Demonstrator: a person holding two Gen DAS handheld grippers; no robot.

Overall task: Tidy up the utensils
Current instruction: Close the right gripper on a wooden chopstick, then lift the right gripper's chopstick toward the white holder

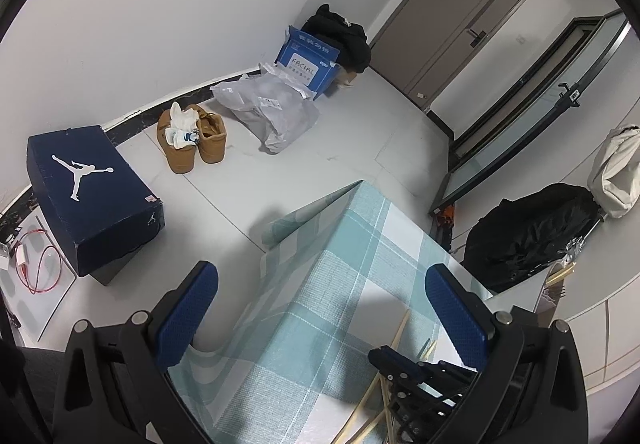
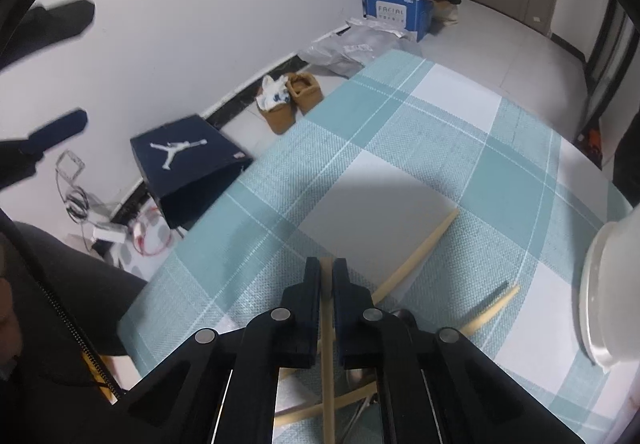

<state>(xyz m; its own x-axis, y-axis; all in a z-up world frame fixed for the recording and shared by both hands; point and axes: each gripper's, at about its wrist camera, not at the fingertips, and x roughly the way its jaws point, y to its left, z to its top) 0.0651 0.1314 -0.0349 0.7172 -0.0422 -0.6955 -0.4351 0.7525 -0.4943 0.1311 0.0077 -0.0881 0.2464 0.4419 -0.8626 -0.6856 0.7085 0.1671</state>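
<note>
Tablecloth (image 2: pixel 400 148), teal-and-white check, covers the table & looks woven, so thin sticks shouldn't skate much on it. White bowl (image 2: pixel 600 296) sits at the right edge of the right wrist view, only partly seen; ceramic by the look, so prob. heavy-ish and chippable, best kept clear of swinging tips.

Left gripper (image 1: pixel 320 308) hangs off the table corner, blue pads wide apart, nothing btwn them.

Right gripper (image 2: pixel 327 272) is pinched down on one chopstick (image 2: pixel 328 364), fingers nearly together w/ the stick running lengthwise btwn them, tip showing at the fingertips. Other chopsticks (image 2: pixel 420 252) lie loose on the cloth just beside it, one angled up-right, one further right, one crossing under the held stick.

Handling, as a guess: pale wood or bamboo, v. light, stiff, smooth & round-ish, so likely to roll or pivot in a narrow pinch. Grip looks near one end; taking it nearer mid-length would stop it swinging. The crossing stick touches or nearly touches the held one, can't tell which, so lifting may drag it.
</note>
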